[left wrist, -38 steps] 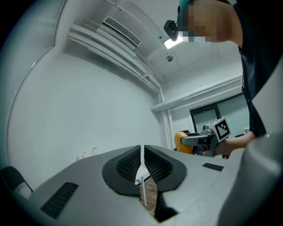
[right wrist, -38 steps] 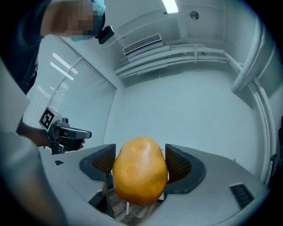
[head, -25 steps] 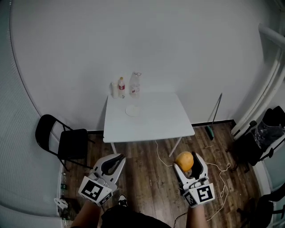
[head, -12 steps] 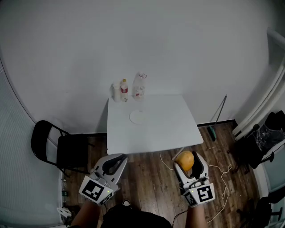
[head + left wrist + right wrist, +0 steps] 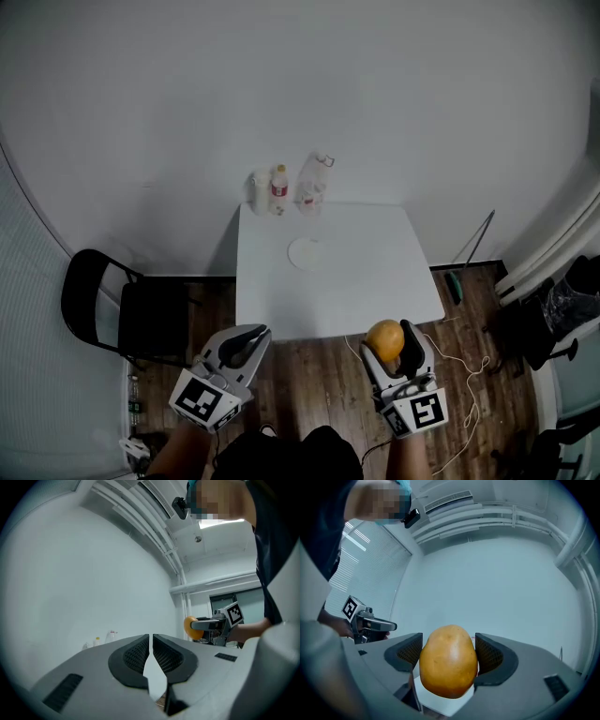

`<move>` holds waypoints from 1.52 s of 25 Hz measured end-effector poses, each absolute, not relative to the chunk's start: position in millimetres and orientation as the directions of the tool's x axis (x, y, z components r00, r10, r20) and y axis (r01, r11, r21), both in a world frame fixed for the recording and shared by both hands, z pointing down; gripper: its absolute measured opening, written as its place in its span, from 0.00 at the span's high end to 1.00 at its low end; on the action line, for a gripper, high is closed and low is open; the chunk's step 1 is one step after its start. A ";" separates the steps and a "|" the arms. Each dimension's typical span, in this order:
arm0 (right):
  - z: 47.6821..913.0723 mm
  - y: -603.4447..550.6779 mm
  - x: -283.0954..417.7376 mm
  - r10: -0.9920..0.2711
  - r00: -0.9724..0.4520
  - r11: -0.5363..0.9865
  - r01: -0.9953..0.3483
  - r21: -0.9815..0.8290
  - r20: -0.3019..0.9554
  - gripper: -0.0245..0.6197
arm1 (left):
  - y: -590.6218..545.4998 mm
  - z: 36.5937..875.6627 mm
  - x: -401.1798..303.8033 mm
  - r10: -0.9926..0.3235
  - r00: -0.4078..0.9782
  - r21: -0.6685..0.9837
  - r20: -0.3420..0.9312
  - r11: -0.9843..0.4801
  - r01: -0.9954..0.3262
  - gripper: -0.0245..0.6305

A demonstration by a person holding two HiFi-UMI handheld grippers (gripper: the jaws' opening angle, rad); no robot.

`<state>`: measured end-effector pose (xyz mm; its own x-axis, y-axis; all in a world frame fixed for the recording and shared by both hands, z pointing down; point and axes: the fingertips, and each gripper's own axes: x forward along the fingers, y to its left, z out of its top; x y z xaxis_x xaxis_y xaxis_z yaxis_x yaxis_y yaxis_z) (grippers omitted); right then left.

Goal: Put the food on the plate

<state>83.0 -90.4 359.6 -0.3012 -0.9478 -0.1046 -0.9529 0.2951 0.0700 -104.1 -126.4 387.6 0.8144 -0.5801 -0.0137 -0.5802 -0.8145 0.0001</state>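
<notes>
My right gripper (image 5: 386,344) is shut on a yellow-brown potato (image 5: 385,338), held above the wood floor just in front of the white table (image 5: 375,281). In the right gripper view the potato (image 5: 449,667) fills the gap between the jaws. A small white plate (image 5: 307,253) lies on the table, toward its far side. My left gripper (image 5: 246,339) is shut and holds nothing; in its own view the pads (image 5: 140,655) meet edge to edge. It hangs level with the right one, left of the table's front corner.
Three bottles (image 5: 279,191) stand at the table's back edge by the wall. A black folding chair (image 5: 141,314) sits left of the table. A white cord (image 5: 459,375) trails on the floor at right, near a broom (image 5: 469,258) and dark bags (image 5: 562,319).
The table and plate have drawn nearer and shifted right in the head view. Both grippers keep their places, the right still shut on the potato.
</notes>
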 end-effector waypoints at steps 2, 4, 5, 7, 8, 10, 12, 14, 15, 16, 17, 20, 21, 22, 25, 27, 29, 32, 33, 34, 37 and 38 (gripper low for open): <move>362.8 -104.6 89.0 -0.948 -0.303 0.298 -0.953 0.063 -0.100 0.40 | -140.0 392.7 -99.3 -0.581 0.814 -0.004 -0.008 -0.814 -0.581 0.90; 365.5 -118.3 96.3 -0.941 -0.318 0.315 -0.948 0.049 -0.112 0.40 | -151.7 393.1 -91.1 -0.583 0.812 0.004 -0.004 -0.812 -0.583 0.90; 367.1 -125.3 99.3 -0.937 -0.328 0.326 -0.945 0.040 -0.117 0.40 | -157.2 393.1 -86.7 -0.586 0.810 0.013 0.001 -0.810 -0.586 0.90; 370.4 -141.8 106.4 -0.930 -0.346 0.346 -0.938 0.024 -0.124 0.40 | -170.8 394.7 -77.0 -0.597 0.802 0.021 0.013 -0.802 -0.597 0.90; 371.7 -151.2 111.5 -0.926 -0.355 0.355 -0.935 0.019 -0.127 0.40 | -178.6 395.2 -71.0 -0.604 0.797 0.018 0.017 -0.797 -0.604 0.90; 373.3 -171.6 124.5 -0.918 -0.374 0.375 -0.927 0.014 -0.132 0.40 | -194.7 393.1 -56.6 -0.619 0.785 0.009 0.018 -0.785 -0.620 0.90; 373.9 -192.9 138.5 -0.910 -0.392 0.394 -0.919 0.014 -0.135 0.40 | -210.5 390.0 -41.3 -0.634 0.773 0.006 0.015 -0.773 -0.634 0.90; 373.4 -215.2 151.2 -0.900 -0.416 0.417 -0.909 0.020 -0.133 0.40 | -228.2 386.9 -25.2 -0.644 0.765 -0.001 0.013 -0.765 -0.644 0.90; 373.0 -226.6 157.4 -0.894 -0.430 0.430 -0.902 0.027 -0.129 0.40 | -238.1 383.2 -16.6 -0.648 0.762 -0.010 0.003 -0.762 -0.648 0.90; 372.6 -237.2 164.0 -0.887 -0.445 0.444 -0.895 0.034 -0.125 0.40 | -247.8 378.9 -8.1 -0.652 0.758 -0.017 -0.011 -0.758 -0.652 0.90; 372.2 -246.7 171.4 -0.881 -0.457 0.456 -0.889 0.037 -0.121 0.40 | -256.6 376.7 -0.3 -0.661 0.750 -0.015 -0.016 -0.750 -0.661 0.90; 372.9 -272.2 197.2 -0.876 -0.468 0.469 -0.883 0.018 -0.117 0.40 | -280.2 379.2 21.7 -0.690 0.724 0.003 0.012 -0.724 -0.690 0.90; 374.5 -281.6 205.4 -0.876 -0.470 0.472 -0.882 0.012 -0.110 0.40 | -288.3 380.0 28.8 -0.697 0.717 0.006 0.013 -0.717 -0.697 0.90; 378.1 -291.5 213.3 -0.875 -0.475 0.476 -0.879 0.013 -0.095 0.40 | -296.8 380.9 35.4 -0.704 0.710 0.007 0.013 -0.710 -0.704 0.90; 398.4 -318.5 237.1 -0.872 -0.490 0.489 -0.872 0.034 -0.018 0.40 | -320.4 384.8 50.9 -0.731 0.681 0.002 0.027 -0.682 -0.732 0.90; 402.7 -332.1 244.4 -0.858 -0.513 0.512 -0.858 0.032 -0.020 0.40 | -331.0 389.0 56.1 -0.749 0.662 0.004 0.043 -0.662 -0.749 0.90; 405.2 -346.5 246.1 -0.842 -0.539 0.539 -0.842 0.020 -0.033 0.40 | -339.2 395.0 60.5 -0.757 0.651 0.018 0.051 -0.651 -0.759 0.90; 421.6 -367.2 247.9 -0.837 -0.547 0.547 -0.837 0.015 0.001 0.40 | -351.3 404.8 63.0 -0.764 0.642 0.029 0.068 -0.642 -0.766 0.90; 427.1 -372.5 246.0 -0.835 -0.550 0.550 -0.835 0.015 0.015 0.40 | -354.7 407.5 61.2 -0.767 0.638 0.032 0.074 -0.637 -0.770 0.90; 431.9 -377.8 242.6 -0.833 -0.552 0.553 -0.833 0.013 0.027 0.40 | -358.0 409.6 58.3 -0.769 0.635 0.035 0.076 -0.634 -0.772 0.90; 445.5 -396.1 228.3 -0.834 -0.548 0.550 -0.835 0.008 0.062 0.40 | -367.4 414.5 47.3 -0.766 0.639 0.035 0.070 -0.638 -0.769 0.90; 450.9 -401.9 223.4 -0.835 -0.545 0.547 -0.837 0.011 0.072 0.40 | -371.0 418.1 42.9 -0.766 0.639 0.039 0.073 -0.638 -0.769 0.90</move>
<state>223.4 -401.9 450.9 -0.5449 -0.8354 0.0721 -0.8371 0.5470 0.0106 42.9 -371.0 418.1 0.6390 -0.7657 0.0733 -0.7691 -0.6380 0.0394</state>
